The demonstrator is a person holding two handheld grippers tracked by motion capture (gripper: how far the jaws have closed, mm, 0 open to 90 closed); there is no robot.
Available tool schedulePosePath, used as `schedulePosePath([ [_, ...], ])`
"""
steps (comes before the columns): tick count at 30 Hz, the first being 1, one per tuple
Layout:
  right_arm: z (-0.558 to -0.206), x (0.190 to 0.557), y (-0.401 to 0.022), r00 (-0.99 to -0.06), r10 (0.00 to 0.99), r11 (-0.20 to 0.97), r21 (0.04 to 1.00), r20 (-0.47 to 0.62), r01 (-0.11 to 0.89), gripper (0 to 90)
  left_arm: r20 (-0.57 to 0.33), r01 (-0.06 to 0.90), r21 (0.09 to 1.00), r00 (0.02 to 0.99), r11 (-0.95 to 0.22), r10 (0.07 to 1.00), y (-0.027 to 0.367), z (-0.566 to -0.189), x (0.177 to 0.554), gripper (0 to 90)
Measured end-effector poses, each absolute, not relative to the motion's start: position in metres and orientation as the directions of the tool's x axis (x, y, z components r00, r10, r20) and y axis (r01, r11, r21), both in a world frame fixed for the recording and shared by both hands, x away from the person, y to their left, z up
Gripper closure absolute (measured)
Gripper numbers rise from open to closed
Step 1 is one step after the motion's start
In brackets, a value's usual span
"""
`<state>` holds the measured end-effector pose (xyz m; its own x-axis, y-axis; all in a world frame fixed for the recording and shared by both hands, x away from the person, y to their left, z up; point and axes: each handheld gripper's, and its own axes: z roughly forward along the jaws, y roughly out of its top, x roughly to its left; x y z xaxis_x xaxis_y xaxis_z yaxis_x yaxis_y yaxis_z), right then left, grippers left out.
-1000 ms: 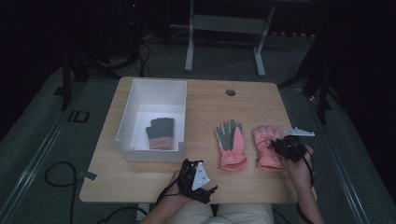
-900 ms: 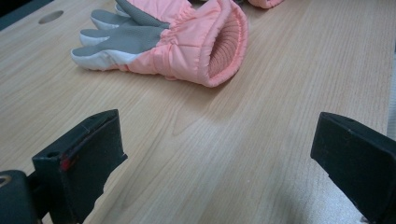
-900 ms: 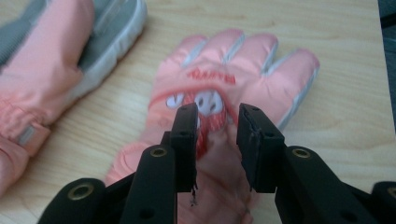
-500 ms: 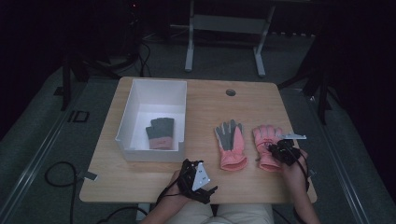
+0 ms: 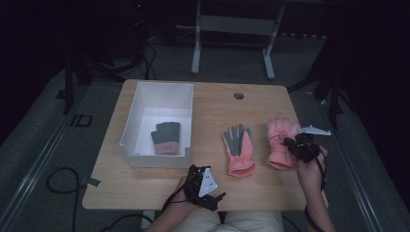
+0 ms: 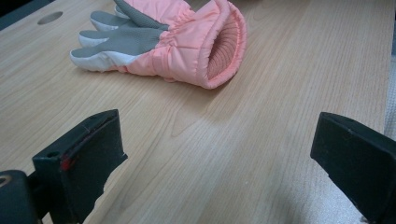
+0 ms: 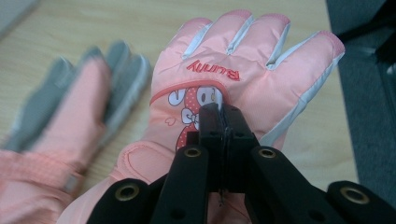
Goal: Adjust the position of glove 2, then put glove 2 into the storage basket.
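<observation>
Here, the right gripper (image 5: pixel 291 145) pinches the back of a pink glove (image 5: pixel 282 143) on the table (image 5: pixel 145 193).

Its jaws have just been closing and now meet on a fold of fabric over the printed bunny, seen in the right gripper view (image 7: pixel 223 116). A second pink glove (image 5: pixel 239 151) lies palm-up just beside, at the first glove's nine o'clock. The left gripper (image 5: pixel 211 193) rests at six o'clock on the table, jaws spread wide, holding nothing. At ten o'clock, a white bin (image 5: pixel 129 126) contains a dark glove (image 5: pixel 166 137).

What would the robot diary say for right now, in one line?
right gripper: shut on pink glove, jaws just closed | left gripper: open, holds nothing | grey-palmed glove: on table
</observation>
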<state>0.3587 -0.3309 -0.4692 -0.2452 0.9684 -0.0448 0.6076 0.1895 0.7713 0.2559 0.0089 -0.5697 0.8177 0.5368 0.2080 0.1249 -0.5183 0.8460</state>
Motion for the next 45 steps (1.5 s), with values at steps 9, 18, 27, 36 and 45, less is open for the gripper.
schedulePosePath([
  [9,-0.435,0.353,-0.302,-0.313,0.949,0.218,0.807,-0.044,0.549,88.5,0.223,0.114,0.847,0.812,-0.520,0.540,0.009,-0.568,0.257,2.3],
  [18,-0.415,0.349,-0.266,-0.380,0.923,0.257,0.825,-0.055,0.504,88.5,0.217,0.119,0.849,0.810,-0.515,0.545,0.010,-0.568,0.257,2.3],
  [27,-0.412,0.346,-0.234,-0.433,0.901,0.272,0.828,-0.040,0.490,88.5,0.216,0.115,0.851,0.814,-0.513,0.540,0.009,-0.568,0.255,2.3],
  [36,-0.438,0.347,-0.209,-0.468,0.882,0.321,0.794,-0.052,0.516,88.5,0.215,0.116,0.850,0.814,-0.513,0.540,0.010,-0.567,0.255,2.3],
  [45,-0.466,0.350,-0.206,-0.444,0.895,0.320,0.762,-0.048,0.563,88.5,0.215,0.116,0.848,0.817,-0.518,0.535,0.009,-0.568,0.254,2.3],
])
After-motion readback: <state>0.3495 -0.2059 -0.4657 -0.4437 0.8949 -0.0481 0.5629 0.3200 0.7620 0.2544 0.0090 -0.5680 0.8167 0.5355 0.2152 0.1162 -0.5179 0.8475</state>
